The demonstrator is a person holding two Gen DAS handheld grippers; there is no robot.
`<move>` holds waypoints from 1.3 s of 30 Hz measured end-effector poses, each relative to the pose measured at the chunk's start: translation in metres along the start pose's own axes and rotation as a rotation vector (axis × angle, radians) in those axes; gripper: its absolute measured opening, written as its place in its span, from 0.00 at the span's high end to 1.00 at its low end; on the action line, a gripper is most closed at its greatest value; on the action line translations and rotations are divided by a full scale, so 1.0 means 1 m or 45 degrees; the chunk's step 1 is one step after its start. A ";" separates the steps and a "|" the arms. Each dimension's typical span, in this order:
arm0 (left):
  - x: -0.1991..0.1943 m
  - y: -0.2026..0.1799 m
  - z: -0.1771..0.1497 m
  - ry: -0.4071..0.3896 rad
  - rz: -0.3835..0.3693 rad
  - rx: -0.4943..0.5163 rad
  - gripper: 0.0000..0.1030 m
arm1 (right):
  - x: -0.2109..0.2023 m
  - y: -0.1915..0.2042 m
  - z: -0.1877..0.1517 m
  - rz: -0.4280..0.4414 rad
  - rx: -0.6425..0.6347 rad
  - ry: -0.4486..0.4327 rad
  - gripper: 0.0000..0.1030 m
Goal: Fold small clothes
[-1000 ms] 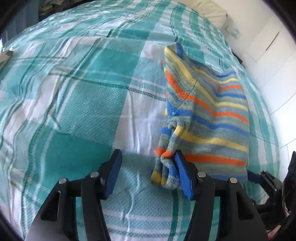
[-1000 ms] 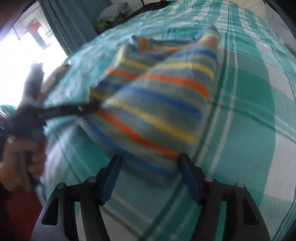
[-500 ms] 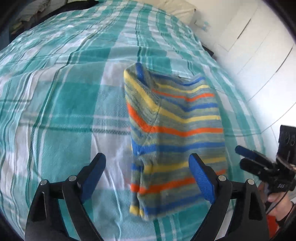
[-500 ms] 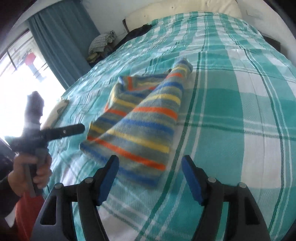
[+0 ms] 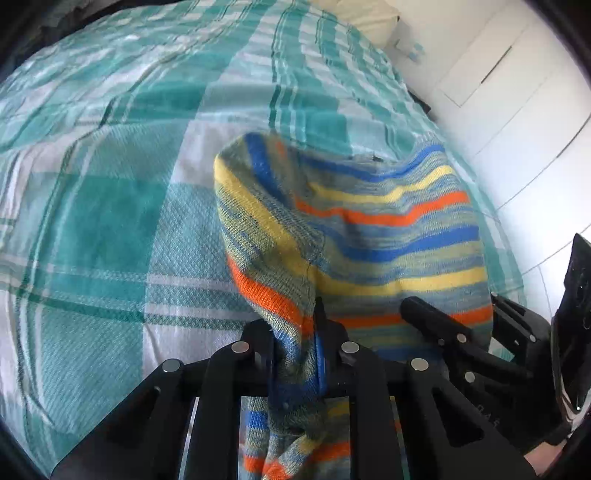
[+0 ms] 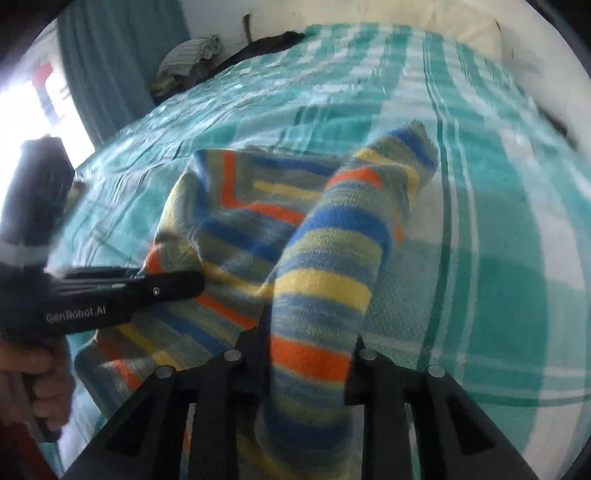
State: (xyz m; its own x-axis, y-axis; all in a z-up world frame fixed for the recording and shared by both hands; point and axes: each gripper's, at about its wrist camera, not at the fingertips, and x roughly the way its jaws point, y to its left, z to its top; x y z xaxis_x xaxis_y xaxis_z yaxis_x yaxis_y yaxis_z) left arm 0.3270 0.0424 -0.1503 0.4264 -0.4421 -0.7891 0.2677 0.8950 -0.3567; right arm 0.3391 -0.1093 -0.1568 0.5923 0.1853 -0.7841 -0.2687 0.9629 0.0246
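Note:
A small knitted garment [image 5: 369,229] with blue, yellow, orange and grey stripes lies partly folded on the teal plaid bedspread [image 5: 110,221]. My left gripper [image 5: 297,354] is shut on its near left edge, and the cloth bunches between the jaws. My right gripper [image 6: 306,354] is shut on the near right edge of the same garment [image 6: 325,258], lifting a striped fold. Each gripper shows in the other's view: the right one [image 5: 436,325] beside the cloth, the left one [image 6: 166,288] against its left side.
The bedspread [image 6: 498,258] covers the whole bed. A cream pillow [image 6: 424,26] lies at the head. White cupboard doors [image 5: 517,92] stand right of the bed. A pile of clothes [image 6: 188,55] and teal curtains [image 6: 110,55] are at the far left.
Both grippers were open and back from the garment half a second ago. They have moved in and shut on its near edge, and the cloth is lifted and bunched.

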 end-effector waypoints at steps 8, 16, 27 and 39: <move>-0.121 -0.040 0.018 -0.253 -0.063 0.122 0.86 | -0.105 0.015 0.029 0.063 -0.043 -0.289 0.78; -0.105 -0.041 0.009 -0.110 0.016 0.058 0.45 | -0.128 -0.013 0.043 0.183 0.148 -0.185 0.59; -0.113 -0.059 -0.163 0.034 0.443 0.189 0.15 | -0.143 -0.029 -0.171 -0.116 0.343 0.263 0.11; -0.202 -0.113 -0.144 -0.336 0.697 0.227 0.02 | -0.235 0.014 -0.116 -0.191 0.276 0.006 0.01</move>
State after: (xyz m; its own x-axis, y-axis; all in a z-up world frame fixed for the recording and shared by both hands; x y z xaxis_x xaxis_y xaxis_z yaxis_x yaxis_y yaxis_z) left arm 0.0862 0.0390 -0.0221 0.7351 0.0566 -0.6755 0.0807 0.9821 0.1701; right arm 0.1080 -0.1625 -0.0440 0.6097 0.0369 -0.7918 -0.0091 0.9992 0.0395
